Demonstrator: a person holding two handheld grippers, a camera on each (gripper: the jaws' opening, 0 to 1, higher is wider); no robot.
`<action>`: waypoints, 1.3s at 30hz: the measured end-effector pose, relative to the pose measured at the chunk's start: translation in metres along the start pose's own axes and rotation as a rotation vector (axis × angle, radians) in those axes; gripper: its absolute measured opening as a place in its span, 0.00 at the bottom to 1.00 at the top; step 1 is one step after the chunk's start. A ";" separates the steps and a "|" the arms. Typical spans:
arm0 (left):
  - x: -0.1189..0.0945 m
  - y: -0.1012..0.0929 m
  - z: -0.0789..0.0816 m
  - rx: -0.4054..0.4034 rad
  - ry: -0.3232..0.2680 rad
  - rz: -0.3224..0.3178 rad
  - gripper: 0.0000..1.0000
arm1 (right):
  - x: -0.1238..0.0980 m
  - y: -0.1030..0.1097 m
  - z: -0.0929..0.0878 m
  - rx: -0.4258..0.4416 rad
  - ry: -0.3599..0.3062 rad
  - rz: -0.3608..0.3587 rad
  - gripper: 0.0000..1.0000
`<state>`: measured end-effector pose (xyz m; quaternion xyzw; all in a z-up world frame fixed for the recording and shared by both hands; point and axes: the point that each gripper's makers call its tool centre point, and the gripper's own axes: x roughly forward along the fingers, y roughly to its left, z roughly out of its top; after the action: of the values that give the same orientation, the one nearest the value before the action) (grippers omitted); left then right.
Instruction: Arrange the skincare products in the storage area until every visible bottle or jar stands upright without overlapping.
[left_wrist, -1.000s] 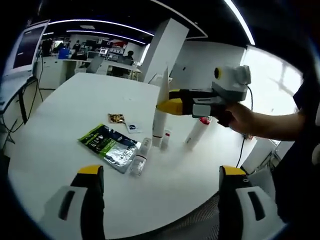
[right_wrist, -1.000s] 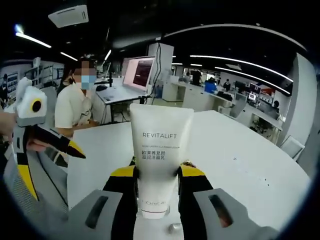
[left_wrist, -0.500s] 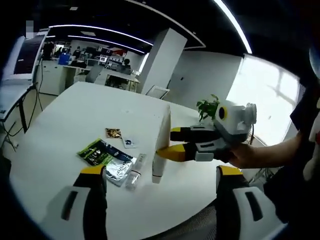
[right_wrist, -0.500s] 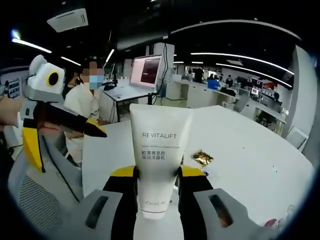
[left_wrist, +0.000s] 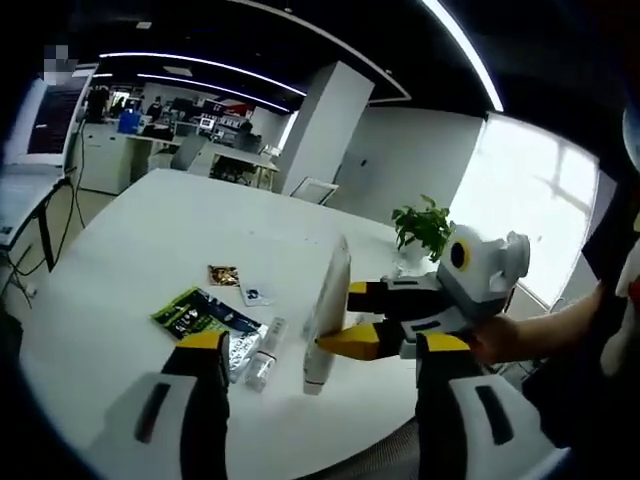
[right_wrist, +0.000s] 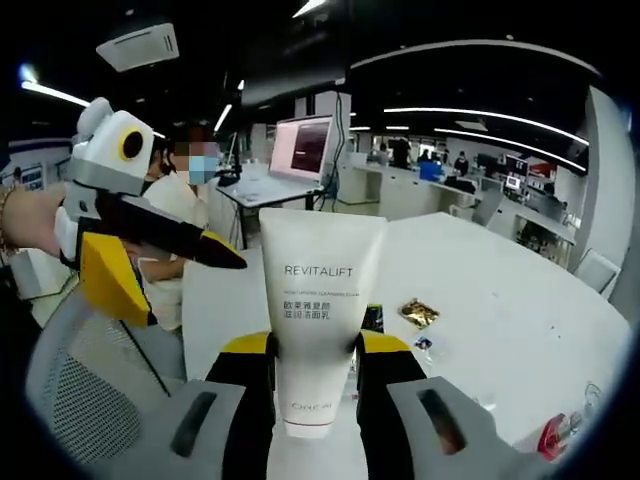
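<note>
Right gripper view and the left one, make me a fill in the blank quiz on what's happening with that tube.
The right gripper is shut on a white ____.
The word printed large on that tube is ____.
In the left gripper view, the green packet lies flat on the white ____.
The left gripper has its jaws ____.

Missing words: tube; REVITALIFT; table; open

Bottom of the white tube hidden between the right gripper jaws, green packet partly behind a left jaw, small bottles too blurry to read
</note>
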<state>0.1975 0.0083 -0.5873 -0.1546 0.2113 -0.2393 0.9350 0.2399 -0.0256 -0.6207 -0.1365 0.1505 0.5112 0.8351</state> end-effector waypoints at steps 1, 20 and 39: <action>0.001 -0.001 0.001 0.001 -0.001 0.000 0.67 | -0.001 0.003 0.001 -0.001 -0.003 0.003 0.30; 0.014 -0.025 0.009 0.018 -0.038 0.009 0.35 | -0.009 0.031 0.012 -0.043 -0.016 0.040 0.30; 0.018 -0.023 0.013 0.084 -0.060 0.062 0.16 | -0.009 0.038 0.021 -0.037 -0.033 0.054 0.30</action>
<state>0.2087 -0.0180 -0.5729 -0.1159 0.1777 -0.2142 0.9535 0.2043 -0.0086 -0.6005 -0.1394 0.1308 0.5384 0.8207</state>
